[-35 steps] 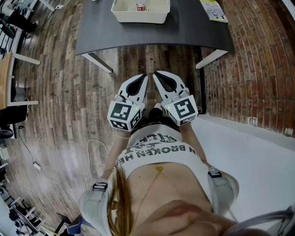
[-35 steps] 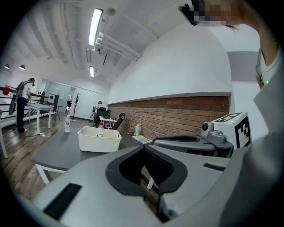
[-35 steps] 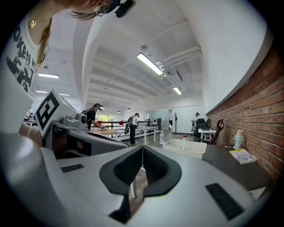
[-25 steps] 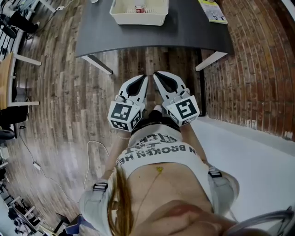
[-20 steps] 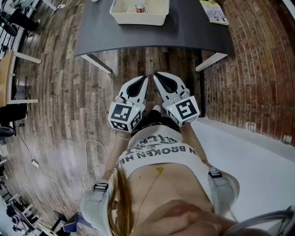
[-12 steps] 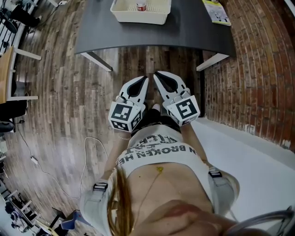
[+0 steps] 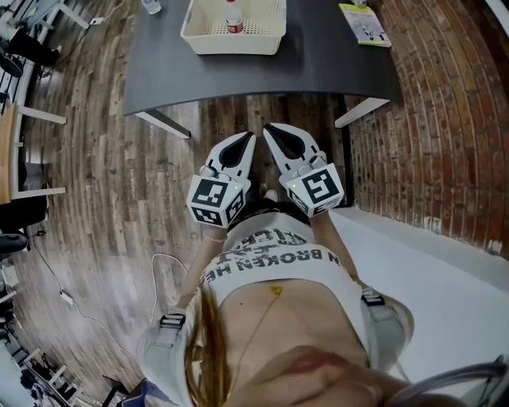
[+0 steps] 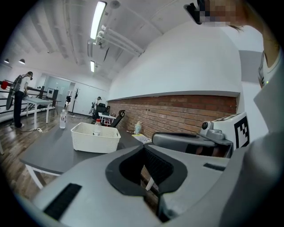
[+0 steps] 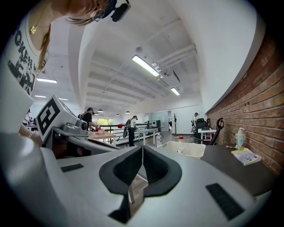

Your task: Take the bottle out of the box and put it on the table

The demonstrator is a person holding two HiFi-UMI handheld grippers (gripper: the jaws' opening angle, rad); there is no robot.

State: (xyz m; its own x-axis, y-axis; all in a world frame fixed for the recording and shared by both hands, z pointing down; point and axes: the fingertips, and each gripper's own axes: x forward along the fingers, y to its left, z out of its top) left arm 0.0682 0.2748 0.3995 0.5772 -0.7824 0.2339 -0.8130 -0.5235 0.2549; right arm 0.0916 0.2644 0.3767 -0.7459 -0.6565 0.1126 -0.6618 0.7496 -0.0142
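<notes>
A white basket (image 7: 231, 28) stands on the dark grey table (image 7: 318, 56) far ahead, and a small bottle with a red cap (image 7: 233, 22) stands upright inside it. Both grippers hang close to my body over the wooden floor, short of the table edge. My left gripper (image 7: 249, 133) is shut with nothing in it, and so is my right gripper (image 7: 267, 127). In the left gripper view the basket (image 8: 95, 137) and bottle (image 8: 97, 128) lie beyond the closed jaws. The right gripper view has the basket (image 9: 184, 149) ahead and to the right.
A yellow-green booklet (image 7: 364, 22) lies at the table's far right and a clear bottle (image 7: 149, 6) at its far left. A brick wall (image 7: 429, 119) runs along the right. White table legs (image 7: 163, 123) stand at the near corners. People stand far off in the room.
The table and basket have slid lower and nearer in the head view as I moved toward them. Both grippers keep the same shut pose in front of my body.
</notes>
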